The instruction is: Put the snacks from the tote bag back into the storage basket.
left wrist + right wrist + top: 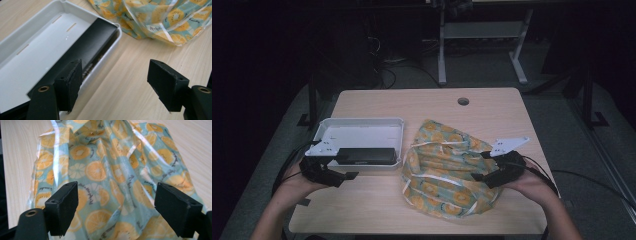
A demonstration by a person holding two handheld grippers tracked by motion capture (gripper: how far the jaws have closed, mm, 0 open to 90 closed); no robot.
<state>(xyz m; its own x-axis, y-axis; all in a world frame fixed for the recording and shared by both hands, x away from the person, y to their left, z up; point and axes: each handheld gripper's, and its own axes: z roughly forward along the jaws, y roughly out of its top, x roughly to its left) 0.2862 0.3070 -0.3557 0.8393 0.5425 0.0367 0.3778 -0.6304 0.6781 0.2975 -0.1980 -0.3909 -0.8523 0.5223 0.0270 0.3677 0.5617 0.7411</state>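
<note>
The right gripper (115,207) hangs low over a crumpled plastic bag (110,170) printed with orange and kiwi slices on a pale teal ground. Its two black jaws rise at about seven and five o'clock, standing wide apart with nothing pinched between them; the bag's folds spread across the gap and beyond it toward twelve o'clock. Shiny creases catch the light near eleven and one o'clock. Pale wooden table (17,157) shows at nine o'clock and again at two o'clock.
</note>
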